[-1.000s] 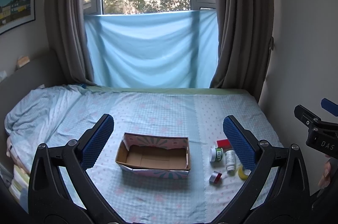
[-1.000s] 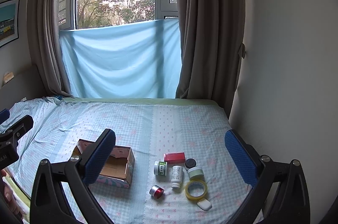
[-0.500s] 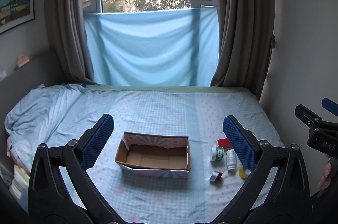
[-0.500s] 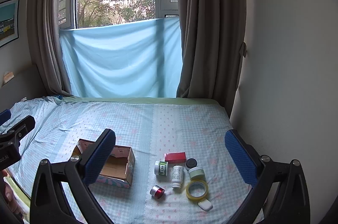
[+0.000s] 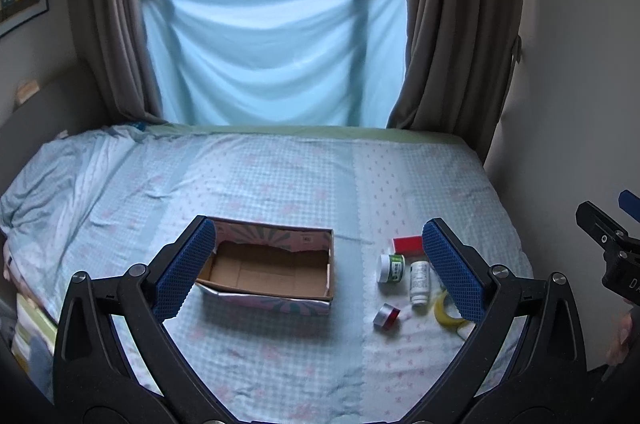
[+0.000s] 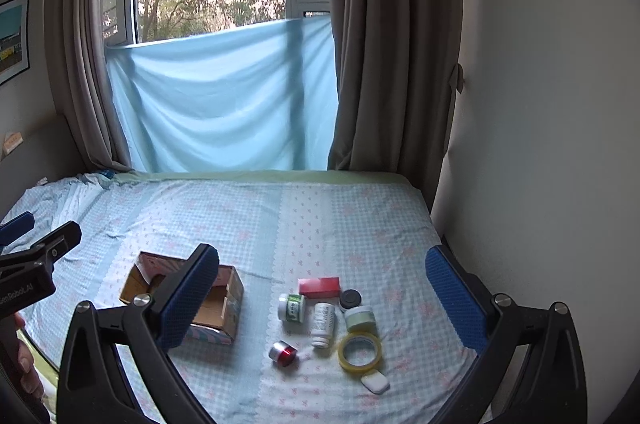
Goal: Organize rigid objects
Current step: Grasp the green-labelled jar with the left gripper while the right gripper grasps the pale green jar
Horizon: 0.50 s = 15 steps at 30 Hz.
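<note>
An open, empty cardboard box [image 5: 272, 268] [image 6: 224, 298] sits on the bed. To its right lie small items: a red box [image 6: 319, 286], a green-labelled white jar [image 6: 292, 307], a white bottle [image 6: 323, 324], a black lid [image 6: 350, 299], a pale green jar [image 6: 360, 318], a yellow tape roll [image 6: 360, 351], a red-and-silver cap [image 6: 284, 352] and a white eraser [image 6: 375, 382]. My left gripper [image 5: 318, 270] is open and empty above the box. My right gripper [image 6: 324, 298] is open and empty above the items.
The bed [image 6: 280, 224] has a blue checked sheet, rumpled at the far left [image 5: 60, 175]. A wall [image 6: 540, 143] runs along the bed's right side. Curtains [image 6: 392, 63] and a blue cloth [image 6: 224, 103] hang at the window behind.
Both views have tilted slightly down and closer to the bed. Both grippers stay open and empty. No object has moved.
</note>
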Available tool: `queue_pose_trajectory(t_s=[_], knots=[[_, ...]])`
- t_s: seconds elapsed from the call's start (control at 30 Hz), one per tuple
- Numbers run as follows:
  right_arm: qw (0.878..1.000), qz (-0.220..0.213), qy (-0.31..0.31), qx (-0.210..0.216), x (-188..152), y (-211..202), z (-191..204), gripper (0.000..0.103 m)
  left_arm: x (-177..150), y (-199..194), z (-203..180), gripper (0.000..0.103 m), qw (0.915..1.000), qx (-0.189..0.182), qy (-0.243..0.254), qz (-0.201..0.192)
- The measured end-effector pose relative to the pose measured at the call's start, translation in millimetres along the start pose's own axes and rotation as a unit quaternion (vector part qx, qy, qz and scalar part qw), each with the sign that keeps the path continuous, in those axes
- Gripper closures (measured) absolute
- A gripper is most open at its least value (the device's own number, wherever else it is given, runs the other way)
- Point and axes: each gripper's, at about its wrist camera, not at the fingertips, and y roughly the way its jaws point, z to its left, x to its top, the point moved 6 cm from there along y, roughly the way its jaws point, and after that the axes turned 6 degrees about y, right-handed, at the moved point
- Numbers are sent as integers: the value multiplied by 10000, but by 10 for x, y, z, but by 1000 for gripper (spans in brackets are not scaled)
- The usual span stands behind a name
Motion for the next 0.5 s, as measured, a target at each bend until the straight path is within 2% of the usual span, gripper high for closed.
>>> queue_pose_trajectory(t_s=[0.23,0.5], knots=[[9973,696,154,-155,-333,615,-557,0,-237,785,-587,1,9964,-283,220,770],[9834,1696,416,-493,-895,1515,-1112,0,-679,2008,-1158,1,9807,-704,393,1783]])
